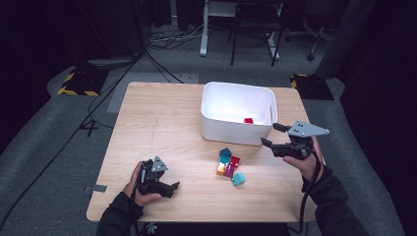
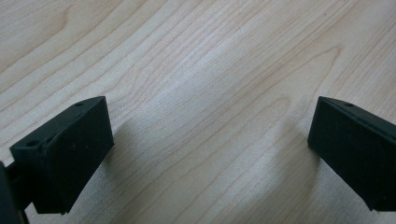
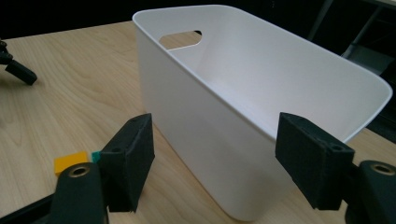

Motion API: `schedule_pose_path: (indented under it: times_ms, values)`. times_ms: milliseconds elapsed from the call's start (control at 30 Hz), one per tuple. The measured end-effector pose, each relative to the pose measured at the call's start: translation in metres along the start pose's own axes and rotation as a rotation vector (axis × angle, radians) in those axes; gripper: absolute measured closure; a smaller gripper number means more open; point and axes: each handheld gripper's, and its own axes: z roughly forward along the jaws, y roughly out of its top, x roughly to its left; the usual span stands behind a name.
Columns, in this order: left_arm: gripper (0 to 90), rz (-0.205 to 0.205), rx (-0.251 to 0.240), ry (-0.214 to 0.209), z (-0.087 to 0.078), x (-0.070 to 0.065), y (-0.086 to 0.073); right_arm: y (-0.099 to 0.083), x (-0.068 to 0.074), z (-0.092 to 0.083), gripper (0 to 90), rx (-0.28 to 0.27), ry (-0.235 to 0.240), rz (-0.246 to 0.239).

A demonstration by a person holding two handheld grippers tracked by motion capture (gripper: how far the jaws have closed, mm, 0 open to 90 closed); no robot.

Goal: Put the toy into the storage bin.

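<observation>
A white bin (image 1: 238,110) stands at the back right of the wooden table (image 1: 157,128), and a red block (image 1: 249,120) lies inside it. Several coloured blocks (image 1: 229,164) are clustered on the table in front of the bin. My right gripper (image 1: 269,133) is open beside the bin's near right corner, pointing left. In the right gripper view its jaws (image 3: 215,154) stand wide apart, with the bin wall (image 3: 201,116) just beyond them and nothing gripped. My left gripper (image 1: 173,190) rests near the front left edge. It is open over bare wood (image 2: 210,140).
A yellow block (image 3: 70,162) and a sliver of a teal one (image 3: 96,156) peek past the right gripper's left jaw. Beyond the table are grey floor, cables, a chair and a desk frame. Bare tabletop lies left of the bin.
</observation>
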Motion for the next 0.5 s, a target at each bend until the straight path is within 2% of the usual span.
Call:
schedule_pose_path:
  times_ms: [333,400,500]
  values:
    - [0.3,-0.003,-0.002,-0.002,0.0,0.0,0.0,-0.027,0.02,0.01,27.4,0.065,0.057,-0.01]
    - [0.3,-0.002,0.0,0.0,0.0,0.0,0.0,-0.035,0.025,0.013,26.3,0.086,0.09,-0.019]
    - [0.3,-0.002,-0.002,-0.001,0.0,0.0,0.0,-0.039,0.03,0.015,25.6,0.104,0.111,-0.02]
